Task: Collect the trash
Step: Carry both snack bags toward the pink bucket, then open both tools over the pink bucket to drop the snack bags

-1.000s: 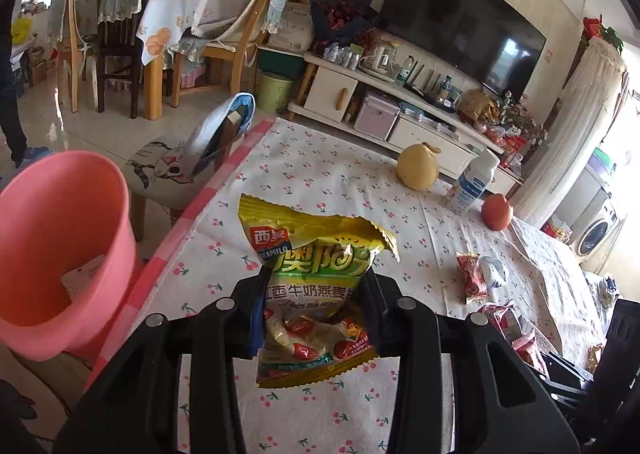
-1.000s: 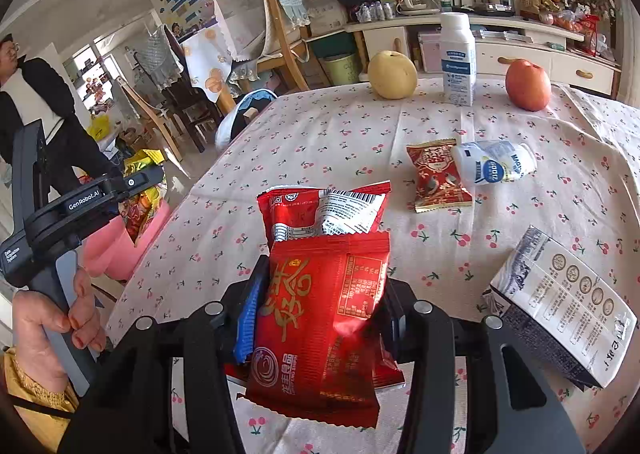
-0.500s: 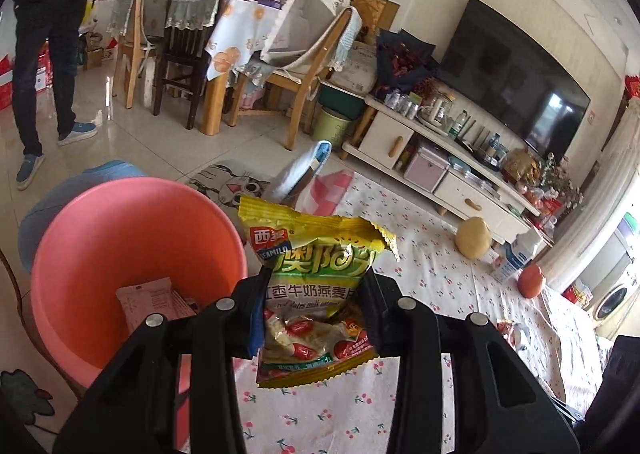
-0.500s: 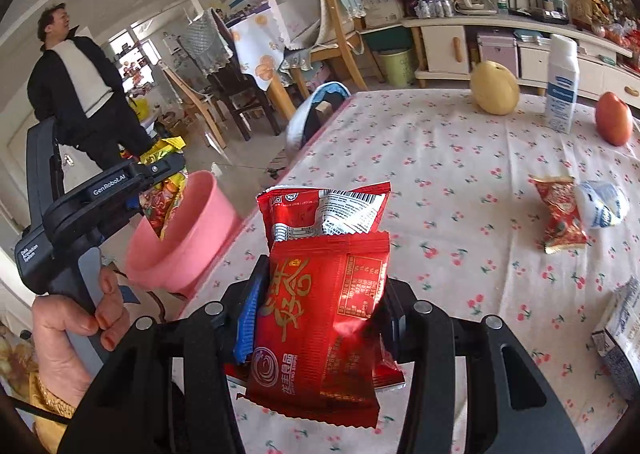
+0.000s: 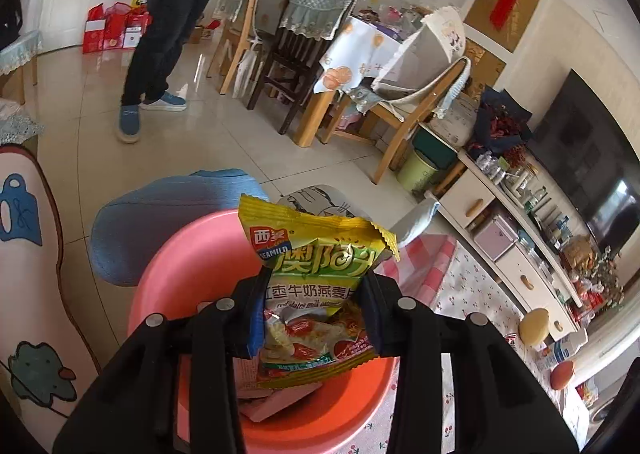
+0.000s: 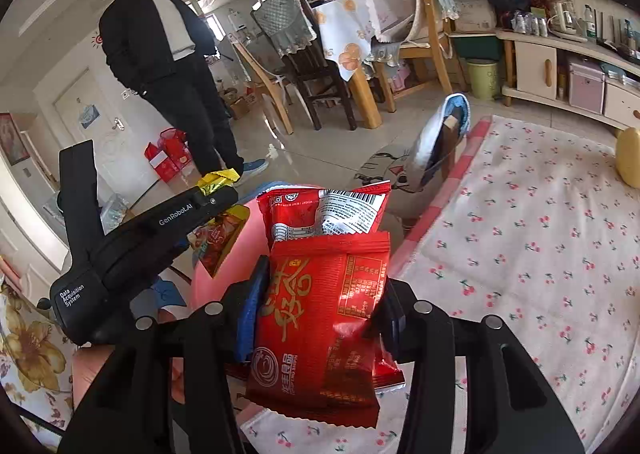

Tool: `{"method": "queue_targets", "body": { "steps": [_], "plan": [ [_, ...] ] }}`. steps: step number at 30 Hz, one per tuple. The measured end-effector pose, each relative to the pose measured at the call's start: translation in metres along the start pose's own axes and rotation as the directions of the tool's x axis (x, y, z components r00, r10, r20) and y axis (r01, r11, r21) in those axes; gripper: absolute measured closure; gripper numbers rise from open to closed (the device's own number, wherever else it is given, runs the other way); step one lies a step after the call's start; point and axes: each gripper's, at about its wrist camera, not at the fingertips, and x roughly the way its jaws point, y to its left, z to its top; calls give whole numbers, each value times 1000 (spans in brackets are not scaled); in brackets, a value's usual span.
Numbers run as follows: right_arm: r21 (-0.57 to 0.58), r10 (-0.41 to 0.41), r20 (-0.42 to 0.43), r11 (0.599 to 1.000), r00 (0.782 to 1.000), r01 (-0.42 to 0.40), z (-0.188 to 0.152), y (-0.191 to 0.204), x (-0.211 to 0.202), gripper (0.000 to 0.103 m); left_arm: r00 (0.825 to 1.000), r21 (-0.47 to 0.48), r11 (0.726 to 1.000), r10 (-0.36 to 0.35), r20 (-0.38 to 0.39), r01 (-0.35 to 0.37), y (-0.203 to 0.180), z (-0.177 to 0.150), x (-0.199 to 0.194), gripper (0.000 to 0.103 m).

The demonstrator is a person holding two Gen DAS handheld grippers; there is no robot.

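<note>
My left gripper (image 5: 316, 294) is shut on a yellow-green oatmeal packet (image 5: 320, 258), which stands upright between the pads. It hangs right over the mouth of a pink bin (image 5: 188, 266) with some paper and wrappers (image 5: 280, 402) at the bottom. My right gripper (image 6: 324, 282) is shut on a red snack packet (image 6: 320, 314), with a second red packet (image 6: 320, 210) pinned behind it. It hovers over the table's left edge, facing the pink bin (image 6: 212, 286), which the packets mostly hide. In the right wrist view, the left gripper (image 6: 218, 210) reaches in from the left.
The table with the cherry-print cloth (image 6: 520, 234) lies to the right, with a pear (image 5: 534, 324) and an apple (image 5: 562, 374) far back. A blue stool (image 5: 160, 222) stands behind the bin. A person (image 6: 168, 66) stands on the tiled floor near the dining chairs (image 6: 316, 66).
Both grippers have swung left, off the table and toward the pink bin, each keeping its packets. The yellow packet now hangs over the bin's mouth instead of over the tablecloth.
</note>
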Motion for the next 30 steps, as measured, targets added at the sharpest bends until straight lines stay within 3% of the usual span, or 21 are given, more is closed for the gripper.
{"method": "queue_targets", "body": {
  "steps": [11,14,15,17,19,21,30],
  "plan": [
    [-26,31,-86,999,996,-33,1,31,58,53,998,-121,991,47,-41,-52,35,11,17,63],
    [-9,47,-121,999,992,-49,0,29,69,44,996,-142,987,61,-63,-69,39,10,22,61],
    [-6,38,-115,999,993,-39,0,29,68,31,995,-150,986,64,-72,-74,40,9,24,53],
    [-14,29,-76,999,997,-30,-1,28,59,22,995,-159,984,63,-83,-76,41,7,27,38],
    [-17,21,-53,1000,998,-22,-3,27,50,18,995,-142,986,80,-57,-88,37,6,24,33],
    [-20,-2,-28,1000,1000,2,-5,22,40,16,995,-113,989,97,-22,-99,33,4,19,21],
    [-44,-123,9,991,992,123,-21,-4,11,11,994,-44,994,103,-18,-104,13,2,21,11]
  ]
}}
